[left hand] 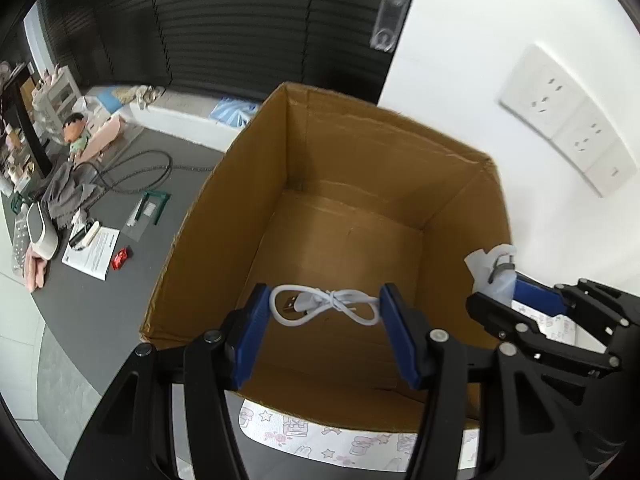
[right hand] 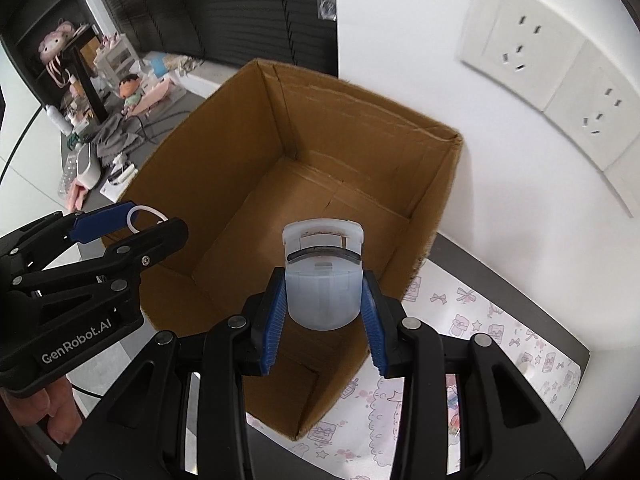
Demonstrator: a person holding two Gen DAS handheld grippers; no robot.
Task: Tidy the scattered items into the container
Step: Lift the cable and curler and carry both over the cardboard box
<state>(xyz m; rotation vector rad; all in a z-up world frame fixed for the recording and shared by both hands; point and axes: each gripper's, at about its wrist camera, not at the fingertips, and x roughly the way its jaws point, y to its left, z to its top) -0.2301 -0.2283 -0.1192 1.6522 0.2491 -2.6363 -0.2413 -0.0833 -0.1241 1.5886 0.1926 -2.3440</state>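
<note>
- We hold the left gripper [left hand: 324,320] over the box [left hand: 224,216]; its fingers [left hand: 252,332] are clamped end to end on a white tied cable [left hand: 324,306], which hangs across the gap above the box floor.
- We hold the right gripper [right hand: 324,304] at about 3 o'clock of the left one, also above the box opening. Its fingers [right hand: 274,320] are clamped on the sides of a pale curler [right hand: 320,280], head pointing out at 12 o'clock.
- Both grippers tilt steeply down into the opening; we judge this is to drop both items inside in one pass.
- Box contents: what shows of the floor is bare cardboard; nothing lies in it yet.
- The box stands on a patterned mat [right hand: 480,320], close to a white wall with sockets [right hand: 520,40].
- Left to tidy: clutter [left hand: 96,240] lies on the dark desk at 9 o'clock of the box, well apart.
</note>
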